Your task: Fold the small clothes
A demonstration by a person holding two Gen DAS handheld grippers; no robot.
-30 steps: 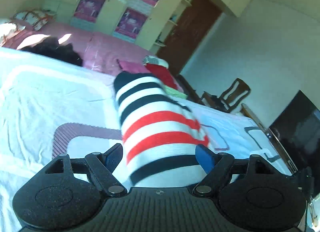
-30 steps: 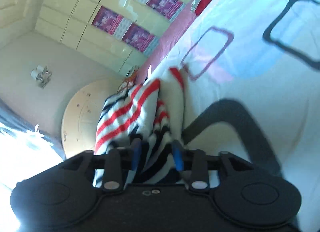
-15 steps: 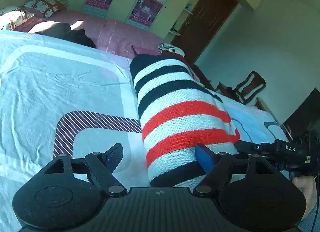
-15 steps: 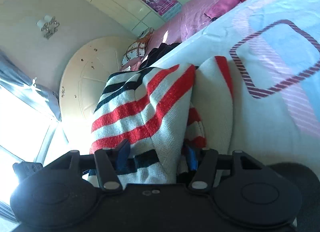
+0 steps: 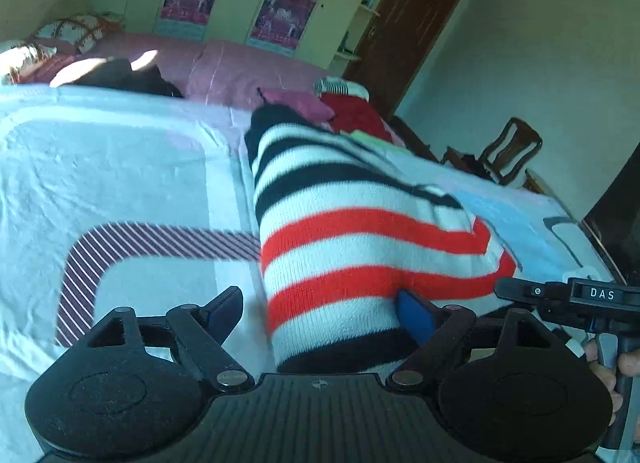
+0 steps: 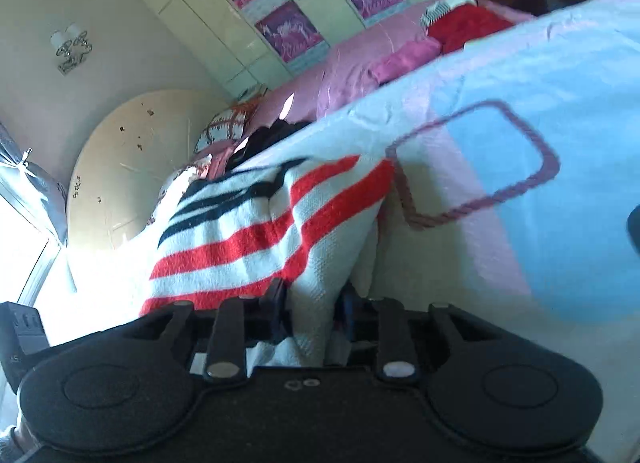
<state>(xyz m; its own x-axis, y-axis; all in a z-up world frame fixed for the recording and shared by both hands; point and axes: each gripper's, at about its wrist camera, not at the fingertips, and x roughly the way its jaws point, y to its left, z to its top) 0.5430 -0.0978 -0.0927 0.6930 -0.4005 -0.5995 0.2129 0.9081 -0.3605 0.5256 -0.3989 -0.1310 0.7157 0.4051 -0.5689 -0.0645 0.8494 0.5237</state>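
A knitted sweater point(image 5: 352, 247) with white, black and red stripes lies folded lengthwise on the pale patterned bedsheet point(image 5: 120, 167). My left gripper point(image 5: 320, 313) straddles its near end. Its jaws are opening: the right pad touches the knit and the left pad stands clear of it. In the right wrist view the sweater point(image 6: 256, 219) rises in a fold between the fingers of my right gripper point(image 6: 312, 303), whose jaws are closing with both pads against the fabric. The right gripper point(image 5: 560, 295) also shows in the left wrist view, at the sweater's right edge, held by a hand point(image 5: 608, 375).
Beyond the sheet lie a pink blanket point(image 5: 240, 67), a black garment point(image 5: 120, 77), a magenta piece point(image 5: 296, 101) and a red garment point(image 5: 356, 113). A wooden chair point(image 5: 508, 151) and a dark screen point(image 5: 616, 219) stand at the right. A wardrobe with posters point(image 6: 288, 31) lines the back wall.
The right gripper's jaws have narrowed onto the sweater's fold and the gripper has rolled. It came into the left wrist view at the right. The left gripper's jaws widened slightly.
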